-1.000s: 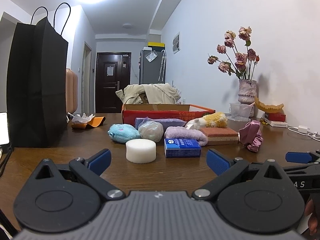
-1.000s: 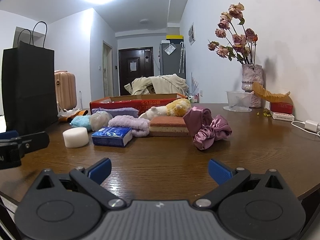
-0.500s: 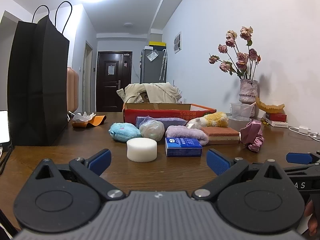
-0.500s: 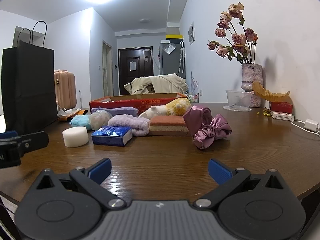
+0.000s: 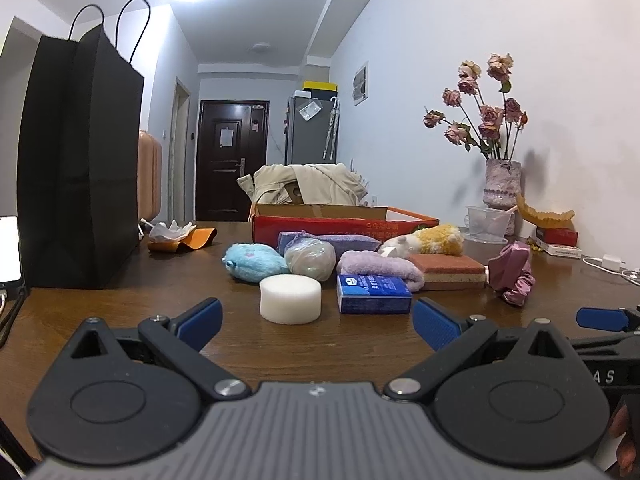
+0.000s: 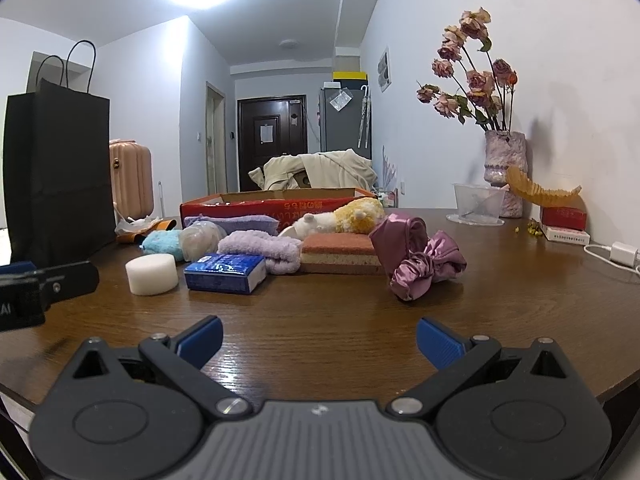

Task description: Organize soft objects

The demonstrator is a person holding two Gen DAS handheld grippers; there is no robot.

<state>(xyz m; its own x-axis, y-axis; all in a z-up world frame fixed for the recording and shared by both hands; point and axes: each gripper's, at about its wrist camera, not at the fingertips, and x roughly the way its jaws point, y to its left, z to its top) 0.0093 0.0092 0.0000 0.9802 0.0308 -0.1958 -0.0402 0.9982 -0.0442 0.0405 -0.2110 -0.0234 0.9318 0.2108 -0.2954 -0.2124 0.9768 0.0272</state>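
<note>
— Left wrist view: what can't you make out?

— The crumpled pink satin scrunchie (image 5: 514, 272) is partly behind the orange-topped rectangular sponge (image 5: 448, 270), and the yellow-and-white plush toy (image 5: 432, 238) is half hidden behind that sponge too. The folded purple cloth (image 5: 332, 238) only peeks out behind the translucent bagged ball (image 5: 310, 258). The print on the blue rectangular tissue pack (image 5: 374, 288) is too small to read.

— And the soft things themselves?

— They cluster mid-table on the dark wooden table (image 5: 320, 344), in front of the red cardboard box (image 5: 336, 226): a white round foam puck (image 5: 290, 298) nearest, a fuzzy light-blue plush (image 5: 254, 262) behind it, a rolled lilac fleece towel (image 5: 380, 268) just behind the tissue pack.

— The grippers?

— The left gripper (image 5: 316, 320) has its jaws spread wide, empty, short of the puck. The right gripper (image 6: 318, 336) is likewise spread and empty, well short of the scrunchie (image 6: 420, 258).

— Farther out?

— A tall black paper bag (image 5: 80, 160) stands left; a vase of dried pink roses (image 5: 502, 182) stands right by the wall.
</note>
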